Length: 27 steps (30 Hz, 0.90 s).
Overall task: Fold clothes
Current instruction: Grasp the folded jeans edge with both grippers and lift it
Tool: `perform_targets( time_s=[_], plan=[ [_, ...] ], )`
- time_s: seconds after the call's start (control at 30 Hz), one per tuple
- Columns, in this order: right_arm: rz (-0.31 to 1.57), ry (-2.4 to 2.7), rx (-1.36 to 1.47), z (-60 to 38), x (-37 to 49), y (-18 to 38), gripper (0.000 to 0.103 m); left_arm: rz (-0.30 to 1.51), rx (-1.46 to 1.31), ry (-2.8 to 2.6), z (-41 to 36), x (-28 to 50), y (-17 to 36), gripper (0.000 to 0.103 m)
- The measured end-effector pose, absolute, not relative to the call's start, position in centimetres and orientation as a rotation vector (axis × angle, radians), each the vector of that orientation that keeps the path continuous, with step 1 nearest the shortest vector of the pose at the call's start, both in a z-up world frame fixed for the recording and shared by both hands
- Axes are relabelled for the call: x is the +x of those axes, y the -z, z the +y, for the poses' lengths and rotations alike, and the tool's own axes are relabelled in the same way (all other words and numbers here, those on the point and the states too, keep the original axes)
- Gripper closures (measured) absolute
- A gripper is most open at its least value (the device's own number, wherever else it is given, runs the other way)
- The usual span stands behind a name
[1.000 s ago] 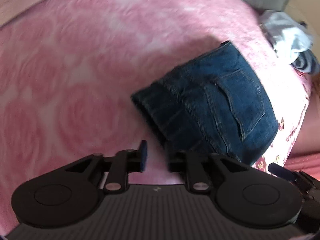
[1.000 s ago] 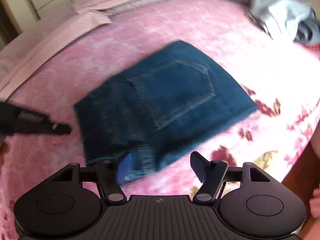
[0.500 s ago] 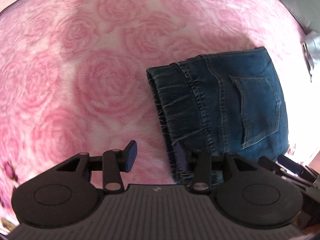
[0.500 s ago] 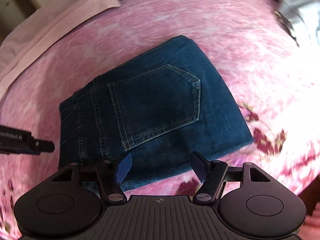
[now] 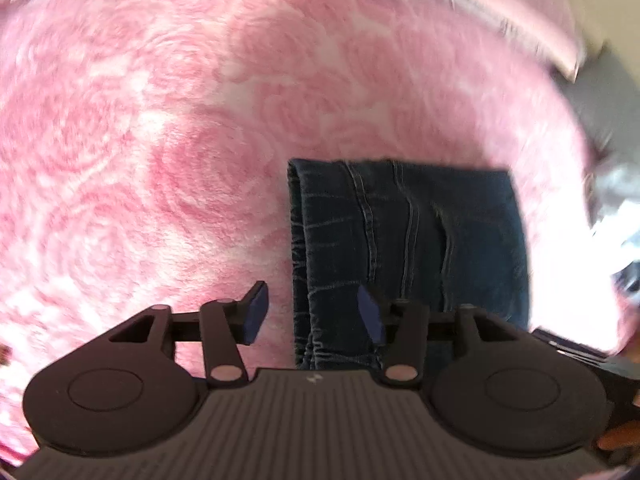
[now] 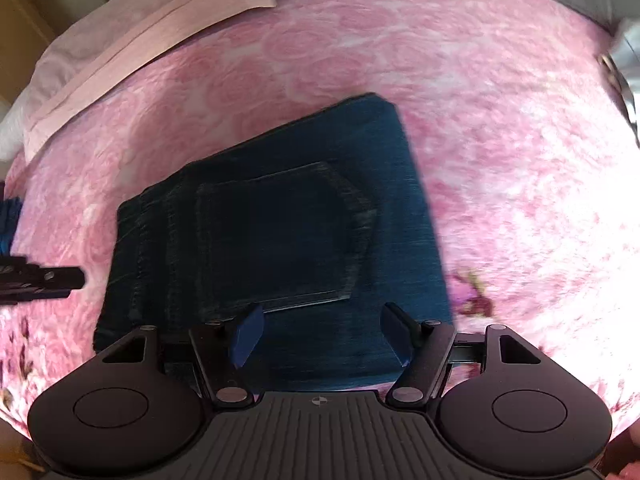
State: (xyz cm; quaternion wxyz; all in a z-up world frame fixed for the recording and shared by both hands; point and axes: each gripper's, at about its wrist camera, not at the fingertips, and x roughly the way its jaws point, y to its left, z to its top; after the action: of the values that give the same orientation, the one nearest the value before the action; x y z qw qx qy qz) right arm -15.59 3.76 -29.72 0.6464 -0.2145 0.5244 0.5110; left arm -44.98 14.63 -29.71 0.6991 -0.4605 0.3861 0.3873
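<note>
Jeans [image 6: 280,240], no legible label

One pair of folded jeans [image 6: 280,236] is lying ahead of two grippers, the left gripper [image 5: 312,312] and the right gripper [image 6: 320,334]; one pink blanket [image 6: 480,120] is spreading beneath them.

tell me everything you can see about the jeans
The jeans are dark blue denim, folded into a compact, roughly rectangular stack lying flat on the pink rose-patterned blanket. A back pocket with lighter stitching faces up. In the left wrist view the jeans show seam lines and pale fade creases along the rounded folded edge. Both grippers hover over the near edge with jaws open; neither visibly grips the denim. The right view is slightly blurred.
</note>
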Motion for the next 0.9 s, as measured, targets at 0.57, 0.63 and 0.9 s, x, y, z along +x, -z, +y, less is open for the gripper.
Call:
perform_targets(
  time_s=[0.57, 0.63, 0.9],
  plan=[
    [1.444, -1.191, -0.128, 3.8, -3.8, 34.2, 0.024, 0.482, -1.456, -0.644, 15.8, -48.4, 40.2, 0.039],
    [1.473, -1.220, -0.103, 4.1, -3.2, 35.1, 0.024, 0.463, -1.467, -0.613, 16.1, -47.8, 40.7, 0.039],
    [1.552, -1.358, 0.036, 5.7, -1.0, 38.1, 0.025, 0.442, -1.472, -0.537, 17.2, -46.2, 41.9, 0.038]
  ],
)
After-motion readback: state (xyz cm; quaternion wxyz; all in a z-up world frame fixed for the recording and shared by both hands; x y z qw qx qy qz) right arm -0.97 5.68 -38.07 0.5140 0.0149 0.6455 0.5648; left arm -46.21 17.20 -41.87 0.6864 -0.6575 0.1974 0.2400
